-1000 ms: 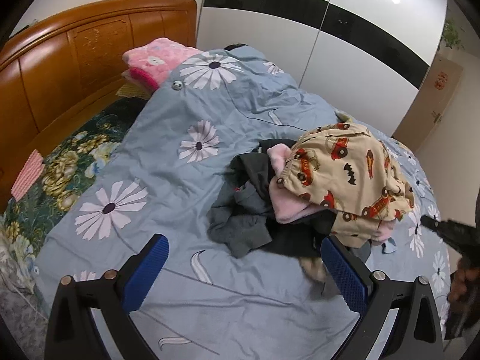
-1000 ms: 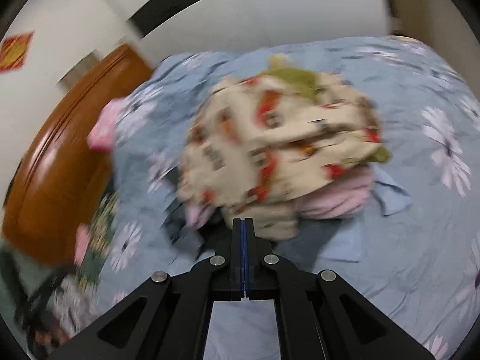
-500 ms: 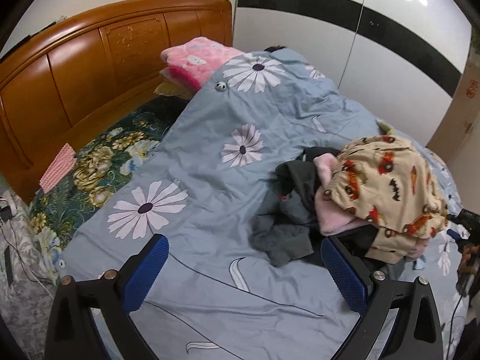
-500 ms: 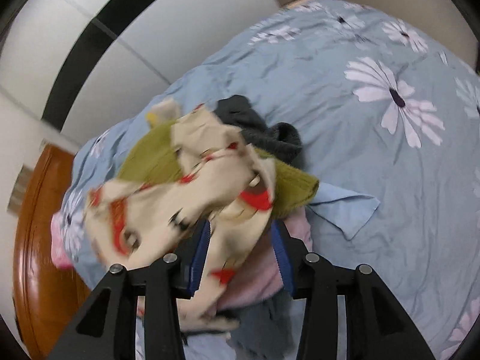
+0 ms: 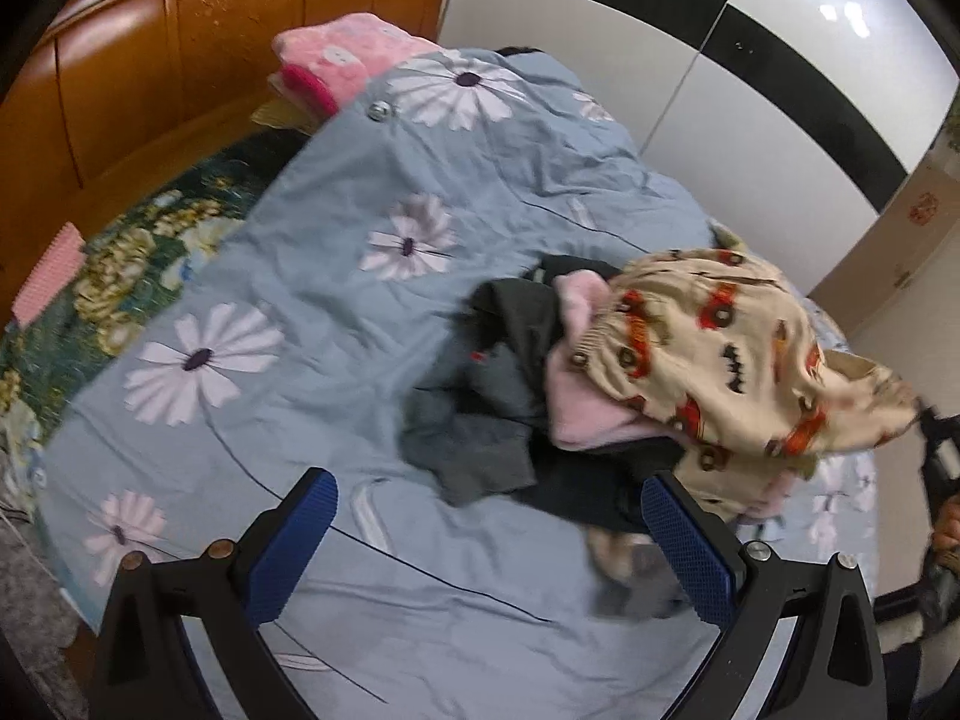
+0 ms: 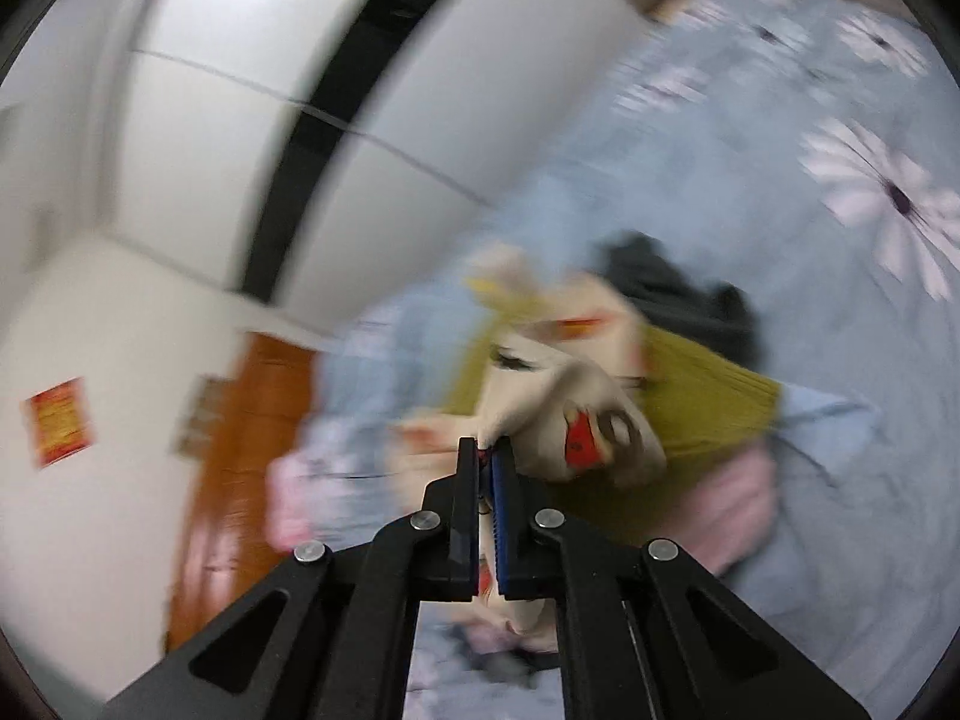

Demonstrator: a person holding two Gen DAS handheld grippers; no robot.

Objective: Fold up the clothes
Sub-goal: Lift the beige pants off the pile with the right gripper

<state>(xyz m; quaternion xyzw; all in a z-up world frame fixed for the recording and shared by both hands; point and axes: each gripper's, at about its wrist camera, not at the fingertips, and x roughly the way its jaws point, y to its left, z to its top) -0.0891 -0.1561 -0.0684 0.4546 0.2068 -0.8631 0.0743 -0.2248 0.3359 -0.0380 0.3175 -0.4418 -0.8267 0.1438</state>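
Nearest the left wrist camera, the left gripper (image 5: 489, 531) is held with its two blue pads wide apart above the blue quilt (image 5: 336, 276); nothing is caught between them. Just beyond its right pad, one heap of clothes (image 5: 600, 396) is piled on the quilt: dark grey garments underneath, a pink garment (image 5: 579, 414) in the middle, and one cream garment printed with red cars (image 5: 714, 360) draped on top. An edge of that cream garment is pulled out toward the right, where the right gripper (image 6: 491, 450) is clamped on it, the cloth pinched between the two nearly closed pads. An olive-green lining (image 6: 702, 402) is seen under the cream cloth in the blurred right wrist view. Five white daisies can be counted on the quilt in the left view. Farther back, one pink pillow (image 5: 342, 54) is laid against one wooden headboard (image 5: 180, 60), and a white wardrobe with a black band (image 5: 690, 60) is seen behind.
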